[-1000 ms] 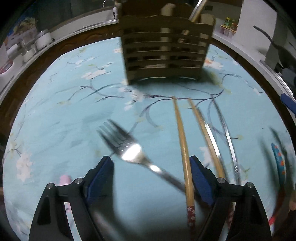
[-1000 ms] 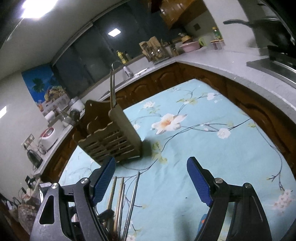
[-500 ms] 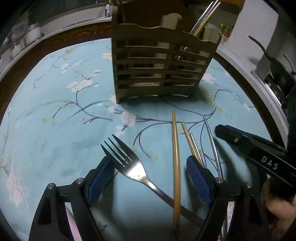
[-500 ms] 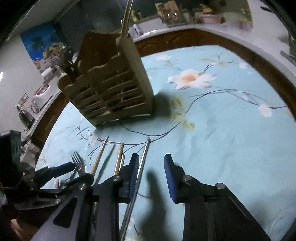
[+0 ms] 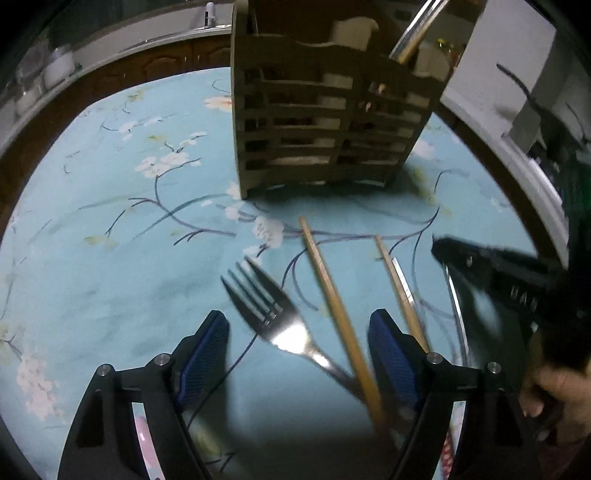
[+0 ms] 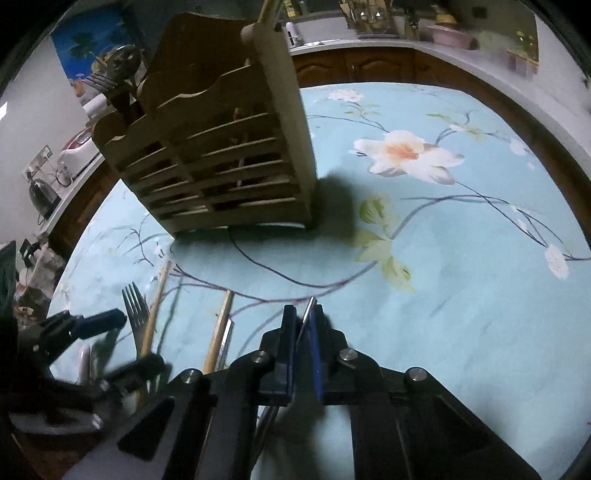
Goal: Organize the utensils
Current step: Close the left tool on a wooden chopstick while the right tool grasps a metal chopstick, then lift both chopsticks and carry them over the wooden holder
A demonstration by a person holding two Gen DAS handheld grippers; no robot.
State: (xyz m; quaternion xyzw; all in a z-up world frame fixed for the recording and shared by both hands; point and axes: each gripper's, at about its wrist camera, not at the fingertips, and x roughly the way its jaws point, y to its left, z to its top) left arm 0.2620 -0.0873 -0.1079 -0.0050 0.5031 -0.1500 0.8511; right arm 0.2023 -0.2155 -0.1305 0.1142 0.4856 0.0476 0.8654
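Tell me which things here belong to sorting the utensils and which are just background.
Job:
wooden caddy
fork
wooden chopsticks
metal chopstick, clamped in the right gripper
left gripper, open over the fork

Background:
floral tablecloth
kettle
pink pot

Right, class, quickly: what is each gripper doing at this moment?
Left gripper: open, holding nothing, over the fork.
Right gripper: jaws have just closed on a thin metal chopstick.
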